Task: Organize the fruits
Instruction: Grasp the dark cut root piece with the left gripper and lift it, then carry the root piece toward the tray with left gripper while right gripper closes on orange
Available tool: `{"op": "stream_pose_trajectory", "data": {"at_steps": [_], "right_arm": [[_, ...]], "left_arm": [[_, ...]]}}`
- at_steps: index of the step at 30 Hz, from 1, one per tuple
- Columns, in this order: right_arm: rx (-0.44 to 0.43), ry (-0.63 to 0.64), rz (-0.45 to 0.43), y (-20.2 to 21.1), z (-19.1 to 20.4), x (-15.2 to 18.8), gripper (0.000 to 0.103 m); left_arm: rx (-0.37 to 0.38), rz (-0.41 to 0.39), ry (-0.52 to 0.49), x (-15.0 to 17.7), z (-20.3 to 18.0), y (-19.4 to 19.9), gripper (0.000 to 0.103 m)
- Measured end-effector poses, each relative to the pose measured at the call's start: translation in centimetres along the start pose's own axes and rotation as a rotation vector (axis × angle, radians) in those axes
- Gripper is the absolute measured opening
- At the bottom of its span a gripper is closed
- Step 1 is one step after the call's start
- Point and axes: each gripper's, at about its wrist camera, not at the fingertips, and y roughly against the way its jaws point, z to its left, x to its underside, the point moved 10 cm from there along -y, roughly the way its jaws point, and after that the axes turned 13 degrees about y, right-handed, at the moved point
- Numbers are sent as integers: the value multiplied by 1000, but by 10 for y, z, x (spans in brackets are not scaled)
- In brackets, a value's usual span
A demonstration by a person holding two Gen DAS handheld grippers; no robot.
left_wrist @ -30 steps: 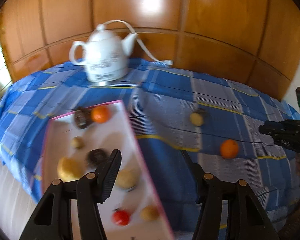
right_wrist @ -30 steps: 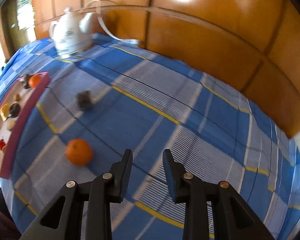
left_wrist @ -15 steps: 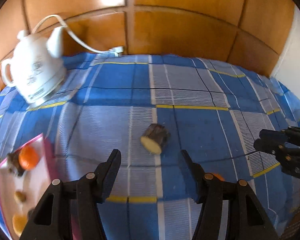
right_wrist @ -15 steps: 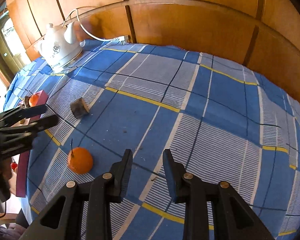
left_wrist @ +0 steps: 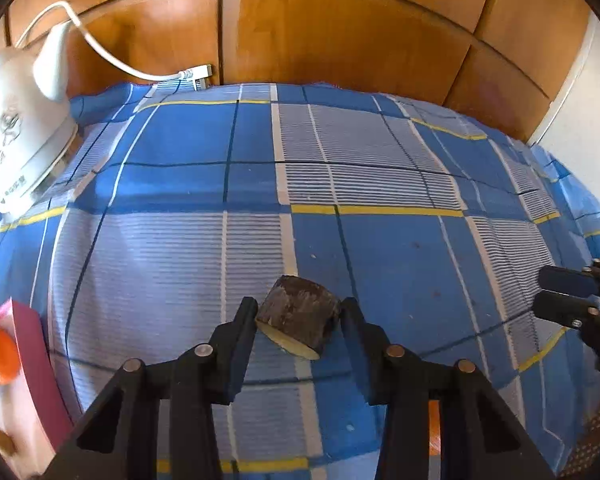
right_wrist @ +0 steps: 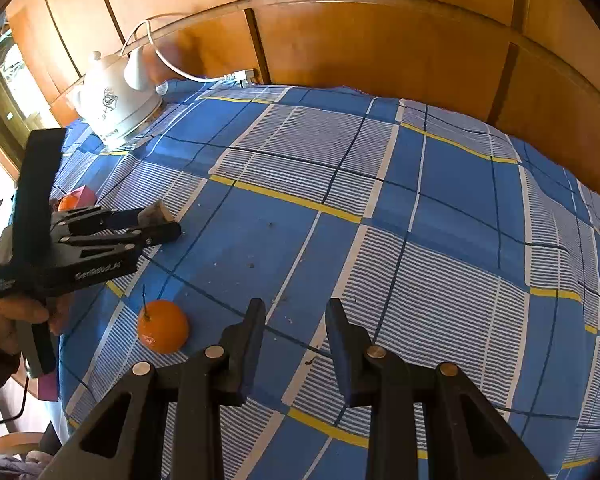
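We log: left gripper [left_wrist: 298,310], jaws just closing, pads against the brown cut fruit piece [left_wrist: 298,320]; right gripper [right_wrist: 296,320] nearly together, empty; orange [right_wrist: 163,331] beside it.

fruit piece [left_wrist: 296,318]: brown rind, pale cut face, lower centre
orange [right_wrist: 163,326]: whole, stemmed, lower left

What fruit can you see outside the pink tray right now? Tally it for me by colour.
Orange: 1, the whole orange
Dark brown: 1, the cut piece with a pale cut face
Total: 2
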Motion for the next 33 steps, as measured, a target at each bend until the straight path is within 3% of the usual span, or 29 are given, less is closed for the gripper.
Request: {"op": "stream_pose_trajectory", "data": {"at_steps": [6,13,19,23,33], "right_arm": [[1,16,24,-7,3,5,31],[-33,32,46,-16,11,10,31],[-195,95,-7,-12,50,4,35],[-252,147,-25,-10,77,3,36],[-229,224,-20,-23,100,4,37]], "left_arm": [[-25,-45,50,23,3,37,43],[-77,-122,38,60,14,83,43],[-86,-146,109,83,36,110,43],[-97,-170,146,89,49,126,43],[-112,-202,177,96,59,145,43]]}}
